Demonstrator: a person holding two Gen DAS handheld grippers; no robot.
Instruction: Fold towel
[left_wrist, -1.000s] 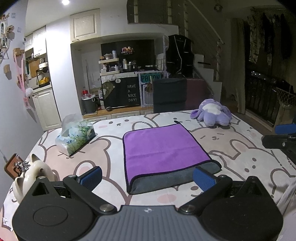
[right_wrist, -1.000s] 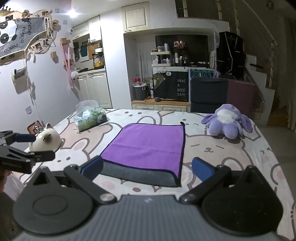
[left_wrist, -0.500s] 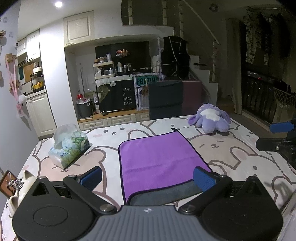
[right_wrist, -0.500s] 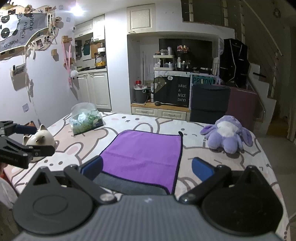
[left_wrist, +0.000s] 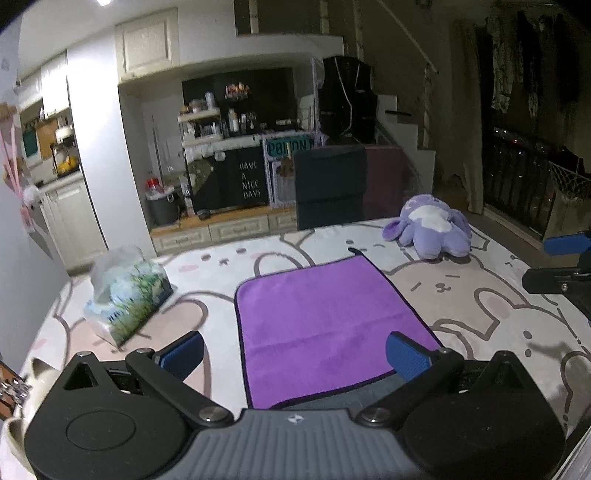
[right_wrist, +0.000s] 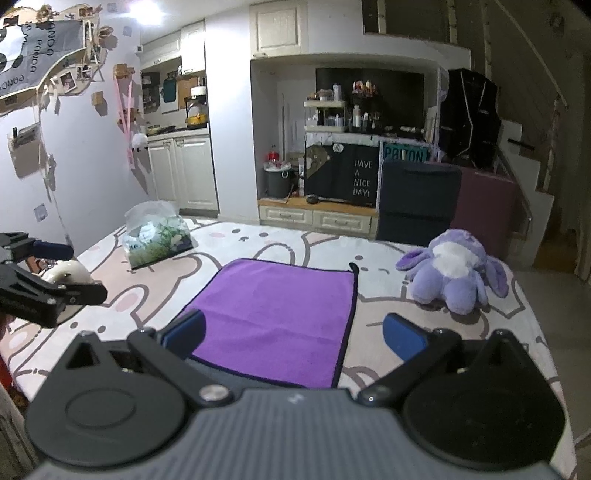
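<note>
Left wrist view: purple towel (left_wrist: 325, 325) lay flat mid-tabletop (left_wrist: 480, 306), grey underside showing at near edge. Left gripper (left_wrist: 295, 350) hovered over near edge, fingers (left_wrist: 183, 350) spread wide, gripping nothing. Right gripper (right_wrist: 293, 332) likewise, fingers (right_wrist: 402, 338) apart, empty. Tissue pack (left_wrist: 127, 295) left of towel; purple plush (right_wrist: 454, 273) at far right, well apart.

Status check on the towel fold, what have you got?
Left gripper open, right gripper open, both empty. Purple towel flat on the table, grey underside showing at near edge. Plush toy and tissue pack lie apart from it.
</note>
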